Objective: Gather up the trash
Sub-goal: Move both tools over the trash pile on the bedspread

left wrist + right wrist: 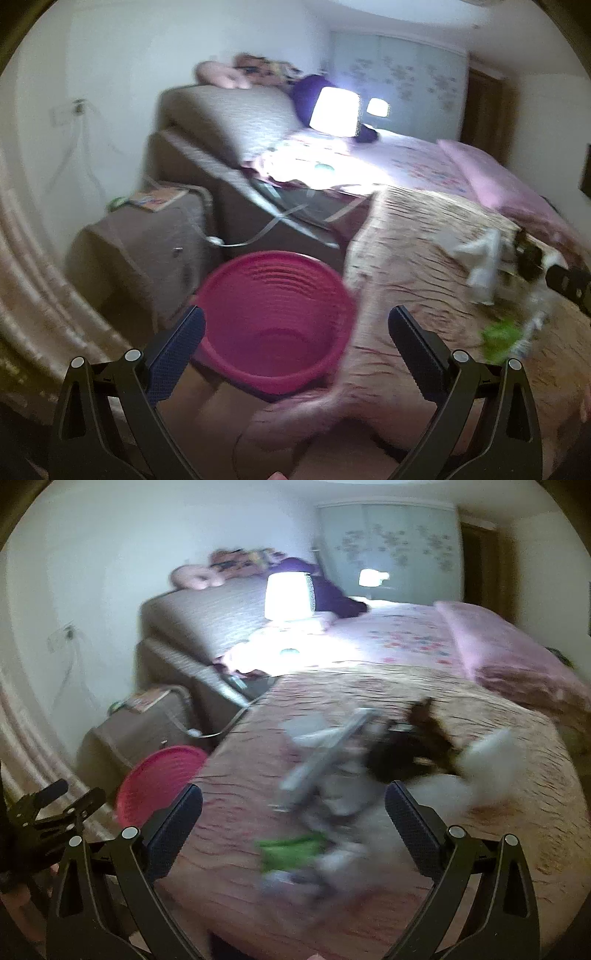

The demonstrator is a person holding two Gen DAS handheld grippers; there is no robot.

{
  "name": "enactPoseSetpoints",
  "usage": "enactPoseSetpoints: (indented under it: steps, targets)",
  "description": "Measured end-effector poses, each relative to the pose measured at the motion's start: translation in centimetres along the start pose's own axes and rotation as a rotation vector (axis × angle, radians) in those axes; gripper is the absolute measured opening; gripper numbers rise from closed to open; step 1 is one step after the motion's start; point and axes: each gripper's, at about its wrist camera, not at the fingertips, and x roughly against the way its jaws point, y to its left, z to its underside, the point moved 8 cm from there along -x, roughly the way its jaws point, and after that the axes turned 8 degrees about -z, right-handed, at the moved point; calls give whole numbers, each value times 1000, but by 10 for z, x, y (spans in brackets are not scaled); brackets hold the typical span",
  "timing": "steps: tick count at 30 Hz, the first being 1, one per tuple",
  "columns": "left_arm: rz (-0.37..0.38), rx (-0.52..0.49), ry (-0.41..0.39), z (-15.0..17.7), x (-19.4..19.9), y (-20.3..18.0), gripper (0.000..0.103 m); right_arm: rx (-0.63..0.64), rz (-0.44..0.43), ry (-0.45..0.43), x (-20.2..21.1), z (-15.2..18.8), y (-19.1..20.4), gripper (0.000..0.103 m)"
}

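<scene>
I have both claws spread wide and empty. My left claw (296,345) points at the round pink ribbed plastic bin (275,317), which sits just ahead of its fingers beside the bed's edge; as far as the blur lets me see, its inside looks bare. My right claw (293,821) hangs over the tan patterned bedspread (369,686), with the litter right ahead: a crumpled green wrapper (291,851) between its fingers, a grey-white strip (325,755) beyond, a dark brown scrap (417,749) and white tissue (495,755) further right. I judge collection has barely started: roughly 4 pieces remain, none gripped. Blur hides finer detail.
</scene>
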Motion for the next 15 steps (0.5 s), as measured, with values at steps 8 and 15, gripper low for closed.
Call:
enactPoseSetpoints:
  steps: [8,15]
  targets:
    - [214,-121,62,12,-3,-84,96,-94,77,-12,23,15,-57,96]
    - [231,-171,99,24,-9,-95,95,-51,4,50,17,41,-41,91]
